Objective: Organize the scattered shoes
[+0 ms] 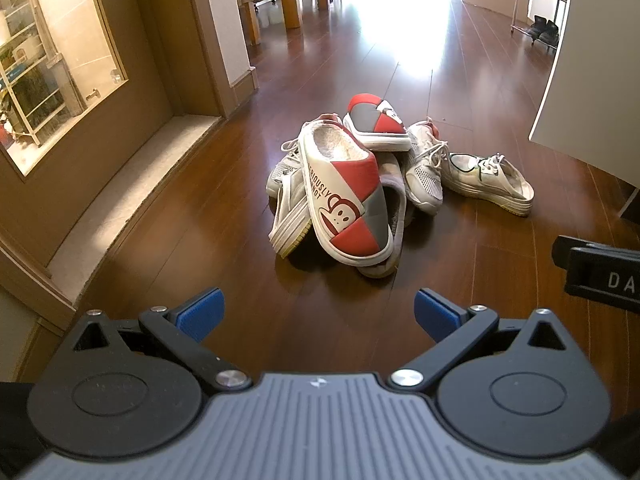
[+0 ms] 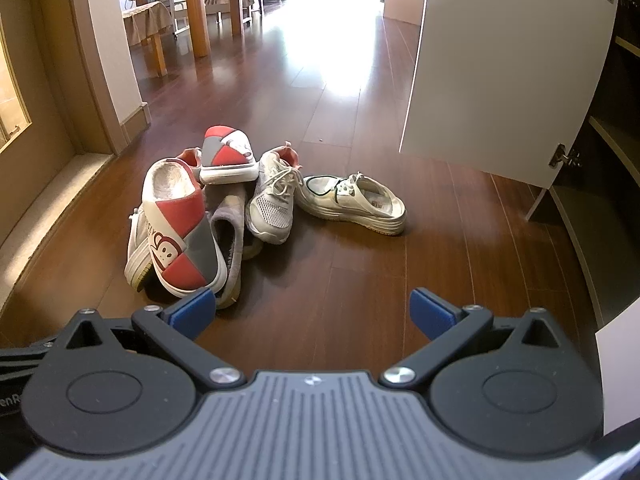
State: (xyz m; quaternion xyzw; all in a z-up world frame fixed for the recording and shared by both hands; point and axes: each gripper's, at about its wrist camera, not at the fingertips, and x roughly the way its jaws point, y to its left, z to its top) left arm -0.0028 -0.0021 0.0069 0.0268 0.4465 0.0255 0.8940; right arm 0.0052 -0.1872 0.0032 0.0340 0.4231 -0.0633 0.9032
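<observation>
Shoes lie heaped on the floor left of the open cabinet door; I hold left gripper and right gripper released, empty, short of the pile, ready to pick.

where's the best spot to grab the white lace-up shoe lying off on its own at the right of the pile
Grip the white lace-up shoe at its open, flattened heel rim, coming from above on the right. It sits upright, clear of the pile, so the right gripper, open, likely gets one finger inside.
</observation>
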